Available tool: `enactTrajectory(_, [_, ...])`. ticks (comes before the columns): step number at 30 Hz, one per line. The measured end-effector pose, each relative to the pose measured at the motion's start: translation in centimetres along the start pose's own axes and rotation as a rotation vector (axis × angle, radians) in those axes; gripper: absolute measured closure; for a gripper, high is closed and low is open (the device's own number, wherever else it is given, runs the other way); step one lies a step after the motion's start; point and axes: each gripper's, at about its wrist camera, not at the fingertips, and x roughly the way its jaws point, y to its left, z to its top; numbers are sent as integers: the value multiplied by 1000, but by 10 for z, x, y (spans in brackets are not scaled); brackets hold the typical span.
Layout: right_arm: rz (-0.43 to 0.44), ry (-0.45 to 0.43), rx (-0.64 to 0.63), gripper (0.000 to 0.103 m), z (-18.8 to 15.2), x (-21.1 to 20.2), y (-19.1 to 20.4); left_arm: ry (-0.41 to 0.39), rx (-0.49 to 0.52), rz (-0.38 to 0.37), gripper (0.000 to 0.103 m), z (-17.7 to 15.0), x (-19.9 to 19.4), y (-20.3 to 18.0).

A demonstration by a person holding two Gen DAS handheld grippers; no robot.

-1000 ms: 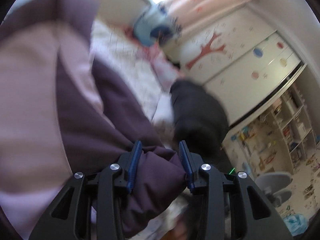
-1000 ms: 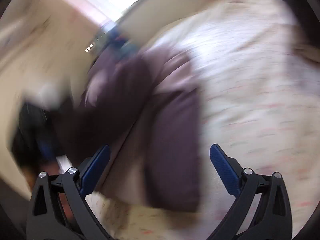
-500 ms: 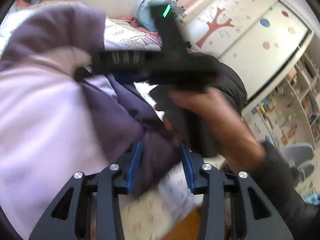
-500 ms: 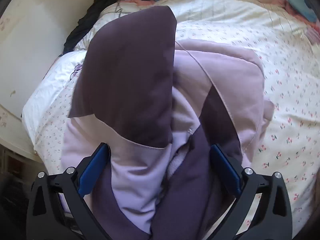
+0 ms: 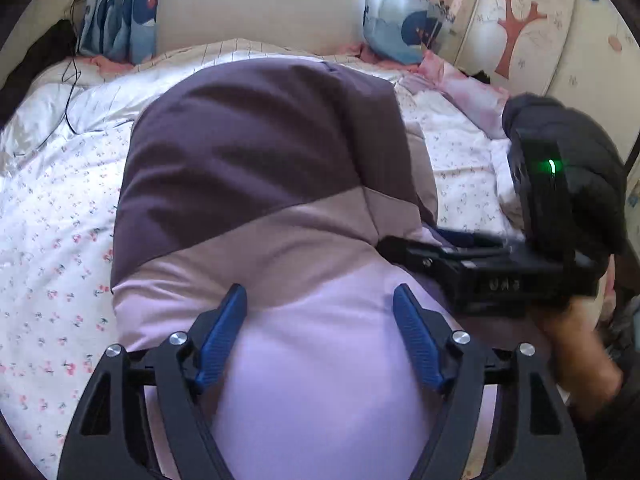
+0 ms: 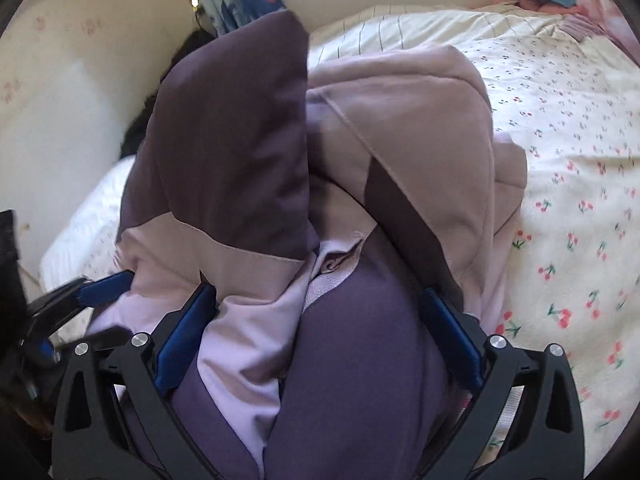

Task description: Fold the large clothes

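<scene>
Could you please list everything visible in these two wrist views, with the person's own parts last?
Jacket: one, dark purple and pale lilac, partly folded on the bed.
Bed cover: one, cream with small cherry print, under the jacket.
Striped sheet: one, pale with thin lines, near the headboard.
Headboard: one, beige, behind the bed.
Cushions: two, blue patterned, at the headboard's ends.
Wardrobe: one, white with a red tree motif, right of the bed.
Cable: one, dark, at the bed's left.
Left gripper: blue fingers, jaws just opened, apart over the jacket.
Right gripper: blue fingers, wide, jacket fabric between them.
Hand: one, holding the right gripper.
</scene>
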Motion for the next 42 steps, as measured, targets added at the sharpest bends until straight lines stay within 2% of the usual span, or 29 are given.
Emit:
enactTrajectory(2, [-40,44,-30,7,10,-9,9,-1,-39,-51,31,7,-14,8])
enactTrajectory(4, [-128,16,-93,7,14,-28,26,-32,-120,-83,31,9,-36,23])
enactTrajectory(7, [-314,-64,-165,7,2,-47,44,-132,-268,-69,15,3,-61,61])
enactTrajectory(8, [-338,-78,-156,7,-4,-48,43,-138,-321,-59,11,-4,-65,78])
enactTrajectory(9, [-334,-82,-133,7,-9,-47,39,-150,-385,-40,11,-9,-63,93])
enactTrajectory(12, [-248,-108,35,7,-24,-42,14,-69,-572,-77,11,-32,-42,139])
enactTrajectory(14, [-129,-128,207,7,-40,-39,-12,-22,-649,-171,11,-47,-23,153])
enactTrajectory(16, [10,-144,373,6,-57,-26,-35,10,-686,-265,10,-58,-3,152])
enactTrajectory(17, [38,-157,409,6,-63,-22,-40,30,-687,-357,10,-62,10,147])
enactTrajectory(18, [39,-171,414,6,-66,-22,-39,41,-674,-370,8,-63,15,140])
enactTrajectory(20, [54,-168,441,6,-66,-16,-36,52,-576,-321,8,-53,14,122])
enactTrajectory(23, [145,-175,505,5,-62,-1,-24,64,-474,-301,8,-44,-3,112])
enactTrajectory(25, [209,-171,499,5,-60,13,-3,48,-432,-223,8,-42,-27,116])
enactTrajectory(28, [367,-129,468,5,-66,47,32,25,-437,-137,8,-55,-77,145])
enactTrajectory(30, [408,-90,412,6,-68,60,57,63,-457,-86,8,-76,-96,168])
enactTrajectory(32, [345,-39,291,6,-62,63,79,115,-529,-111,8,-102,-97,191])
enactTrajectory(34, [273,0,192,6,-56,57,89,83,-577,-120,8,-115,-104,207])
enactTrajectory(36, [164,6,113,6,-52,44,88,-15,-601,-75,8,-119,-122,210])
enactTrajectory(38, [65,5,50,6,-54,32,86,-162,-631,59,8,-112,-145,212])
enactTrajectory(40, [-12,37,-20,6,-56,29,85,-203,-568,82,8,-91,-144,204])
enactTrajectory(42, [-31,71,-43,6,-56,26,86,-162,-474,99,8,-74,-125,190])
